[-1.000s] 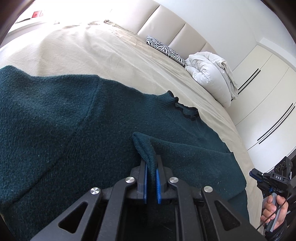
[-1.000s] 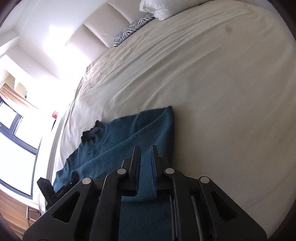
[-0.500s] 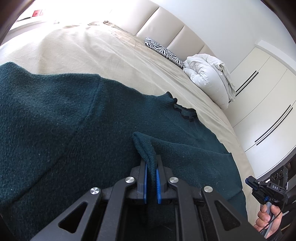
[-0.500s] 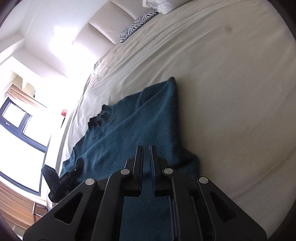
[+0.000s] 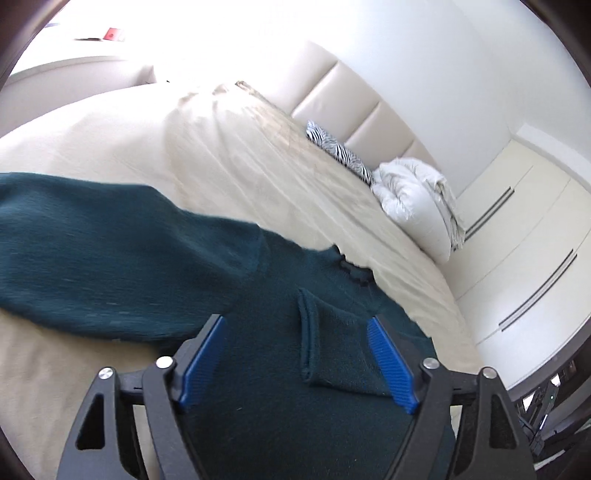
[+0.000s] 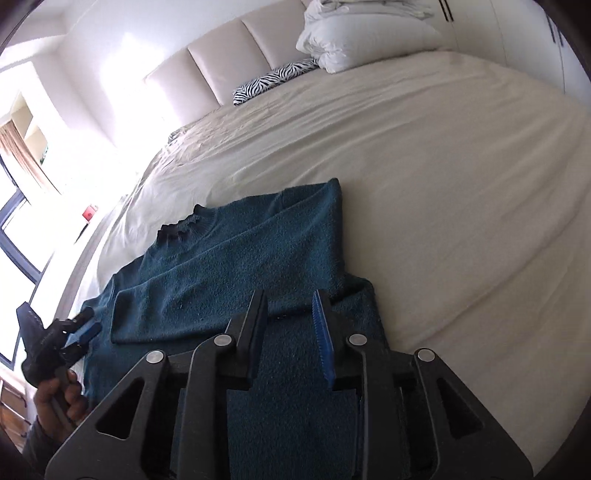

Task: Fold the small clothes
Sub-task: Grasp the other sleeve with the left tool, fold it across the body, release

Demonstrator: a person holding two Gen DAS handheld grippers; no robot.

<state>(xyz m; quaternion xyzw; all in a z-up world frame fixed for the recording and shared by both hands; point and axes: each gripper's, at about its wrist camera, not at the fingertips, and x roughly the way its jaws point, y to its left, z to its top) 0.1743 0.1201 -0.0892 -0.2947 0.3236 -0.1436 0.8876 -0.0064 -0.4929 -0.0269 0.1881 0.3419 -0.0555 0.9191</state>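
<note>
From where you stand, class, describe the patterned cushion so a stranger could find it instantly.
Start at the padded headboard behind the beige bed. Lying at its foot, left of the heaped white duvet, is the cushion. It alone has black-and-white zebra stripes.

Sweater laid out on a bed, two hand-held grippers over its near end.

The sweater (image 6: 236,266) lies flat on the bed (image 6: 443,166) near its foot edge, collar (image 6: 181,229) toward the headboard (image 6: 221,70), one sleeve (image 6: 207,306) folded across the body, the other sleeve (image 5: 96,254) spread out toward the bed's side edge. A patterned cushion (image 6: 273,81) and a bundled duvet (image 6: 362,40) sit at the head end against the headboard. The left gripper (image 5: 295,362) and right gripper (image 6: 290,332) hover above the sweater's lower part, jaws opening with nothing pinched between them.
</note>
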